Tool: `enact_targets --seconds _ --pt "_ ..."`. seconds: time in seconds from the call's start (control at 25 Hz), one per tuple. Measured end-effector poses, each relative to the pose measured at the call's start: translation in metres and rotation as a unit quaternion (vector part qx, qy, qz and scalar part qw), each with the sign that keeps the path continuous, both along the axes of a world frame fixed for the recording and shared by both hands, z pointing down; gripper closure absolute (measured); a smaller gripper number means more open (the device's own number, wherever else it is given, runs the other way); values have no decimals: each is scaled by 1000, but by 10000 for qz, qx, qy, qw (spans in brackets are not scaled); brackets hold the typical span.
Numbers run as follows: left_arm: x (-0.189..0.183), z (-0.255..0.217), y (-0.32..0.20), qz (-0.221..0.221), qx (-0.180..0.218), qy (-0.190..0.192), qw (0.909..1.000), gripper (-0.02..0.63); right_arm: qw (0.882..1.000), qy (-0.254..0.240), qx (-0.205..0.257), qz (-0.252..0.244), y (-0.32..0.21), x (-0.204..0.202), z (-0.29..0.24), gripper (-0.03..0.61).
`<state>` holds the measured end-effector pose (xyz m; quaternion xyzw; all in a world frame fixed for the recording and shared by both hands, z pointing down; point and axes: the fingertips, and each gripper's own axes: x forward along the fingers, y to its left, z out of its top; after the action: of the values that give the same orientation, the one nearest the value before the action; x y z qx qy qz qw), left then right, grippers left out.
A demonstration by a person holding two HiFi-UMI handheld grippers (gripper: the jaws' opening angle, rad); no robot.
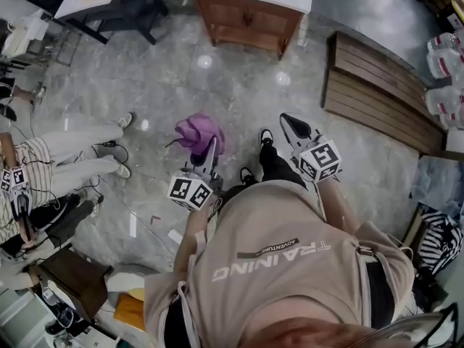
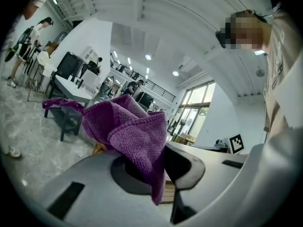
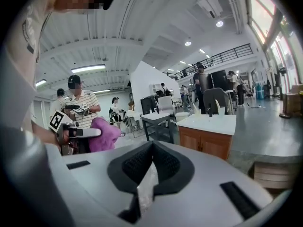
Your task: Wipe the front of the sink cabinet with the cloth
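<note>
Sink cabinet (image 1: 250, 17) dead ahead across the bare grey floor (image 1: 217, 85), well apart from both grippers, wooden front turned back this way. Cloth (image 1: 199, 135) next: purple, bunched, clamped in the left gripper (image 1: 211, 151), spilling forward and up past the tips, not yet touching the wood. Right gripper (image 1: 291, 126) alongside, jaws together on nothing, pointed the same way. Looks like the approach step, wiping not begun. Comes down to one line: cabinet front lying straight along the left gripper's pointing direction, just a shade to its right, so probably calls for a walk forward and a reach with the left, cloth leading. From the right gripper view, cabinet off to the right and cloth to the left, with both grippers about equally far from the doors.
</note>
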<state>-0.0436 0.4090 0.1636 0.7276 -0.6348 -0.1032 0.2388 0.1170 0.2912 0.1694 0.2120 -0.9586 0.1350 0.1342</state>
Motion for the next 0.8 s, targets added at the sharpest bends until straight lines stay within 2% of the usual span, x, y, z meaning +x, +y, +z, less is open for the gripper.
enact_targets --seconds 0.32,0.56,0.8 --pt "-21 -44 -111 -130 104 -380 9991 558 9991 -399 24 -141 -110 -20 -2 567" --pt "-34 -40 -168 -561 -3 -432 9975 558 9992 41 -167 -371 -156 -6 37 566" --pt "-48 -25 -202 -571 -21 -406 9975 558 9979 69 -247 -587 -189 -35 43 566"
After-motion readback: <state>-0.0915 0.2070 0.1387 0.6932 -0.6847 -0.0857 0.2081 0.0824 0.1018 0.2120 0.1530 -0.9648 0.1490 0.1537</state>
